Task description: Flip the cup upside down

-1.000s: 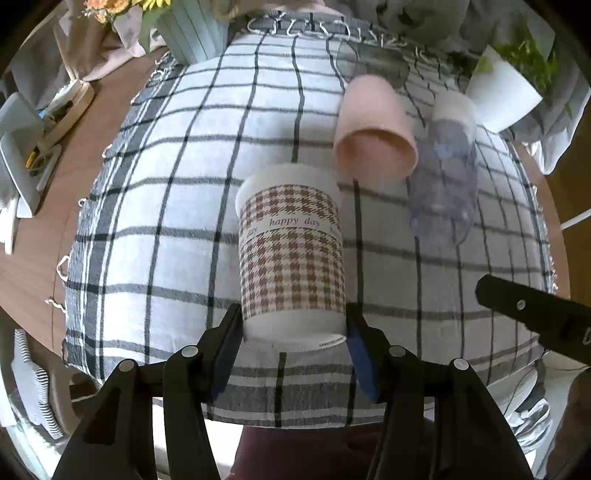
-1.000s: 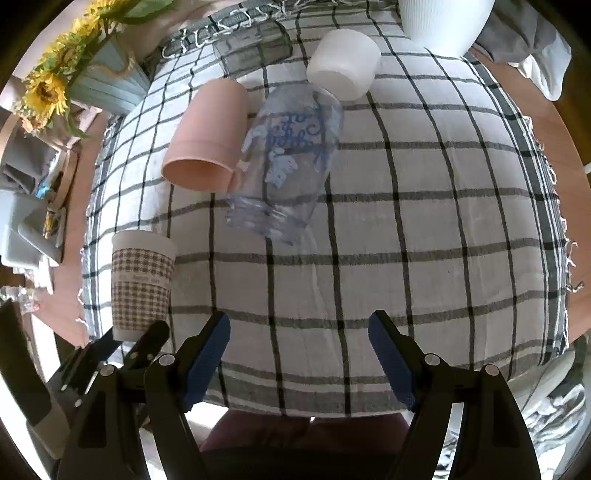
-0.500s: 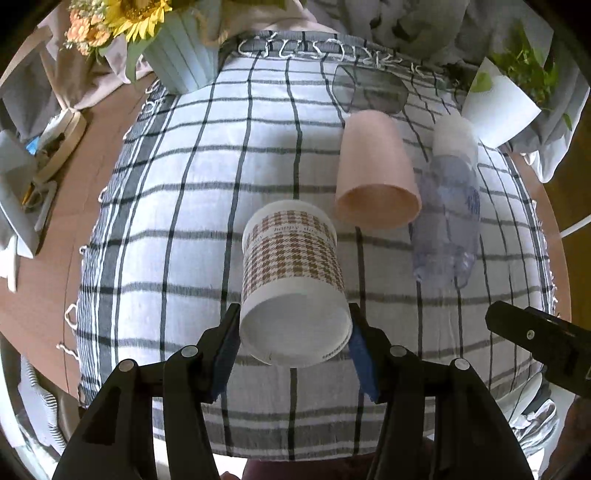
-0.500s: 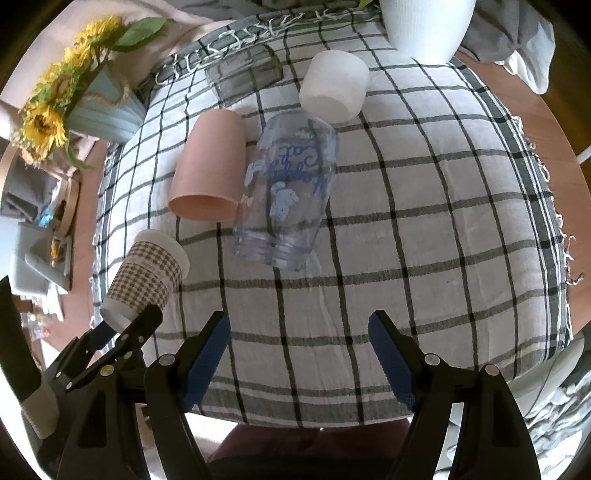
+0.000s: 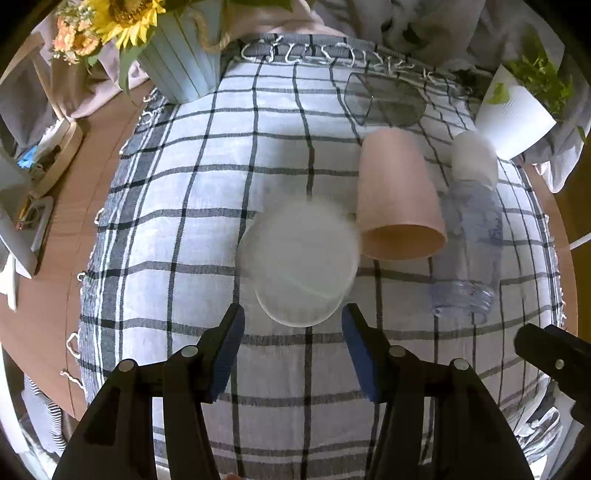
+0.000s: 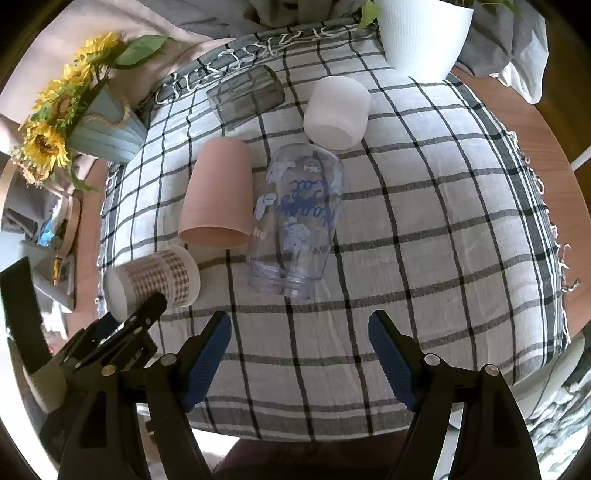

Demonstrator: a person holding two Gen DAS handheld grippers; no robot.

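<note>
The checked paper cup [image 5: 299, 264] is blurred and tipped over in the left wrist view, its white bottom facing the camera. My left gripper [image 5: 293, 325] sits just below it, and the blue pads [image 5: 231, 345] stand apart from the cup's sides. In the right wrist view the cup [image 6: 153, 278] is tilted, rim toward the table, just beyond the left gripper [image 6: 147, 306]. My right gripper [image 6: 299, 347] is open and empty over the checked cloth [image 6: 424, 258].
A pink cup [image 5: 397, 206], a clear printed bottle [image 6: 295, 221] and a white cup [image 6: 338, 110] lie or stand mid-table. A dark glass container [image 6: 245, 96], a sunflower vase [image 6: 103, 125] and a white plant pot [image 6: 421, 35] stand at the back.
The paper cup has tipped from upright to bottom-toward-camera and is blurred in motion. My left gripper's pads no longer press its sides. The right gripper stayed open.
</note>
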